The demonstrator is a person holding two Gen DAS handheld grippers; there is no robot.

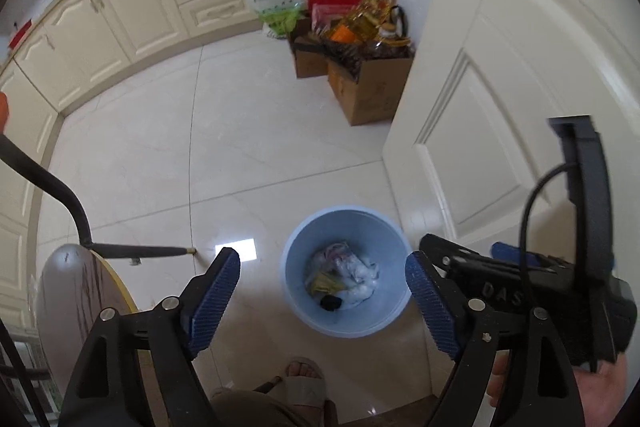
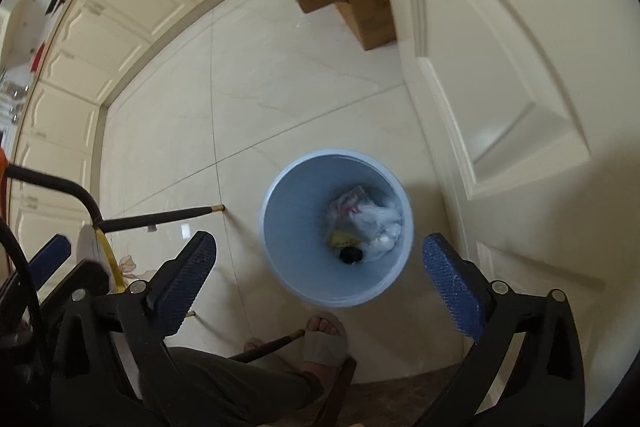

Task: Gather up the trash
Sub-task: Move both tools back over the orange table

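The left tool is wide open, its two blue ribbed pads far apart and holding nothing; the right tool is spread wide in the same way and is also empty. Both hang above the round light-blue plastic bin, which stands on the glossy pale tiled floor. Inside the bin lies the trash: crumpled white plastic bags, a yellowish wrapper and one small black lump at the bottom. To the right of the bin is a cream panelled door. To its left is the round desk with a dark top, a yellow rim and thin black metal legs. Just below the bin is a foot in a beige slipper. Well beyond the bin stand brown cardboard boxes full of groceries, beside cream cabinets.
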